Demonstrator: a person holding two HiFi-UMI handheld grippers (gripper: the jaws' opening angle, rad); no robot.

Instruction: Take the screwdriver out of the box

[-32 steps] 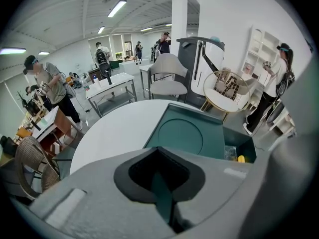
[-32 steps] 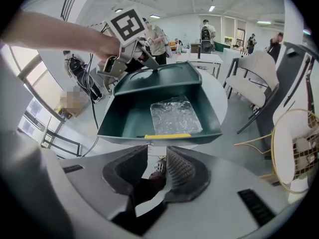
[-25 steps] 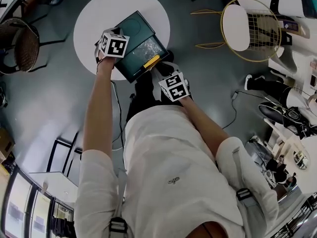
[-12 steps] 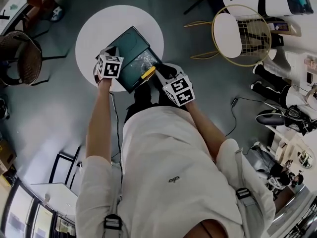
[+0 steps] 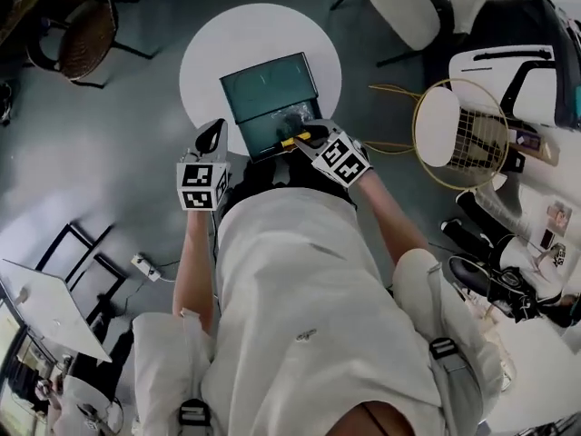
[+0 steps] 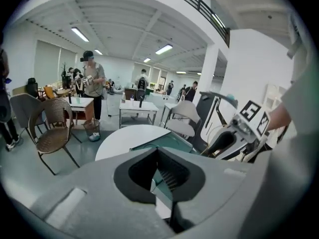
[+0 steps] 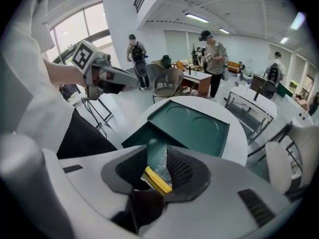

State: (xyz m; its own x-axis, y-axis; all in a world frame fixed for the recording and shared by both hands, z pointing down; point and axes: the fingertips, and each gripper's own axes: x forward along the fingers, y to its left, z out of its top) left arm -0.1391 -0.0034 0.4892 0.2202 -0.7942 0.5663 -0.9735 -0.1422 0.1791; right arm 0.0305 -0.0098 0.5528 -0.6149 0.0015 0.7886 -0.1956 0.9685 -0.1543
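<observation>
The left hand-held gripper (image 6: 160, 172) is held at the near left edge of the table, beside the box and not touching it. Its jaws are seen apart, with nothing between them. It is judged to play no part in the pick at this moment.

The right hand-held gripper (image 7: 155, 172) is lowered over the near end of the box. Its jaws are opening and stand wide. The yellow handle of the screwdriver (image 7: 158, 181) is seen between them, low in the gap and beside the ribbed right pad. No firm clamp on it is shown. A clear wrapper (image 7: 158, 156) is seen over its far end.

The box (image 5: 269, 87) is found open on the round white table (image 5: 209, 66), with the lid folded back on the far side.

Progress: the box is opened and the screwdriver is reached, but it is not yet lifted out. In the head view it lies at the box's near edge. Gripping it and lifting it clear of box and wrapper are judged outstanding.
</observation>
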